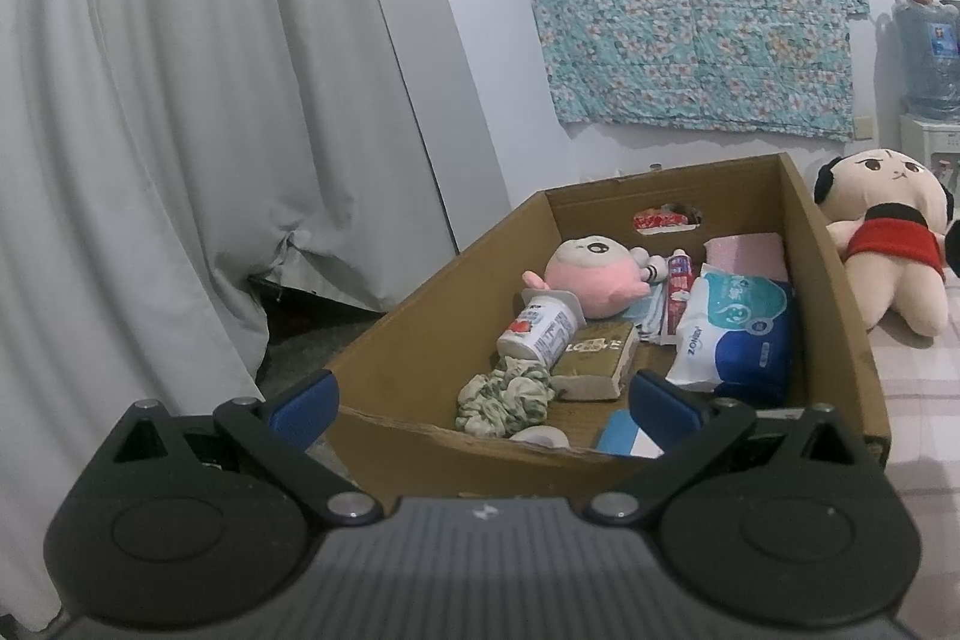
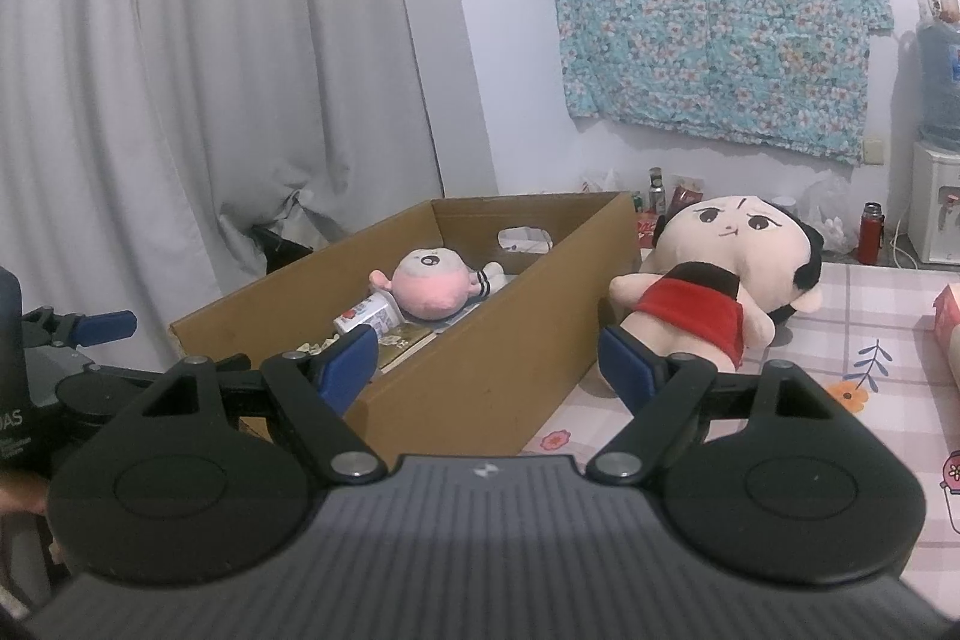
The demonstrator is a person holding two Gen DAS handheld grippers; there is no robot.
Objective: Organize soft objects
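Both tools hang open and empty: the left tool (image 1: 483, 403) over the near end of the cardboard box (image 1: 420, 304), the right tool (image 2: 489, 370) beside it. Inside already lie a pink plush (image 1: 594, 277), a green scrunchie (image 1: 507, 397) and a tissue pack (image 1: 735, 334). Judging by this, the large red-skirted doll (image 2: 714, 268) on the worktop (image 2: 870, 328), just beside the box, remains to be packed.

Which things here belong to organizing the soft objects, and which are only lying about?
Belong to the job:
- big plush doll, on the table beside the box
- pink plush toy, in the cardboard box
- green scrunchie
- tissue pack

Lying about:
- toothpaste tube
- small bottle
- red flask
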